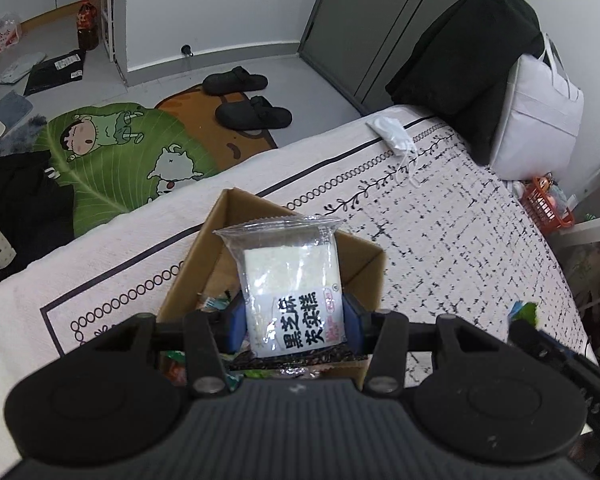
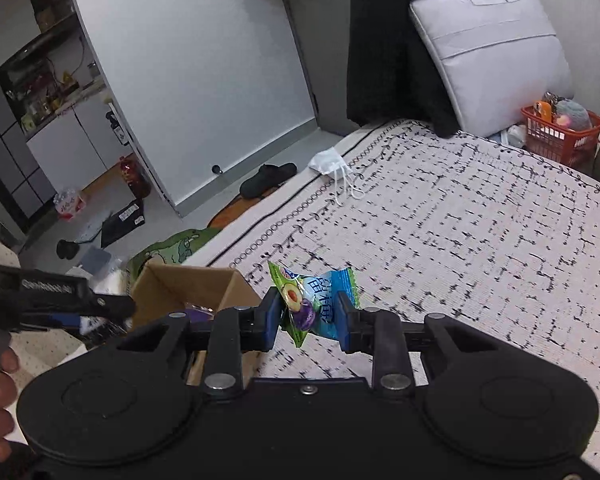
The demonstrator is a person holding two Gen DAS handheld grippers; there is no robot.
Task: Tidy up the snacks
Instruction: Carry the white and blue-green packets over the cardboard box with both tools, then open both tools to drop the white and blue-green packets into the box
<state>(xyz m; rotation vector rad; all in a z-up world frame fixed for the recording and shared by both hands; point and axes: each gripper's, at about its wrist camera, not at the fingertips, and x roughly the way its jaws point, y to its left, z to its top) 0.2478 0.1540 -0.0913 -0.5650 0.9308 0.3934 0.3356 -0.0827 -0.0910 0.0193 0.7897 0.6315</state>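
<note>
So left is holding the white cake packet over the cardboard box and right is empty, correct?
Not quite. The right gripper is shut on a green-and-blue plum candy packet, per the right wrist view. The left gripper does hold the white cake packet over the cardboard box.

L gripper (image 1: 295, 322) clamps white cake pkt (image 1: 290, 280) above cardboard box (image 1: 364, 268) w/ snacks

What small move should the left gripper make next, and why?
Probably lower a little and open. The left gripper is shut on the white cake, which hangs directly over the open box, where other snacks already lie.
</note>
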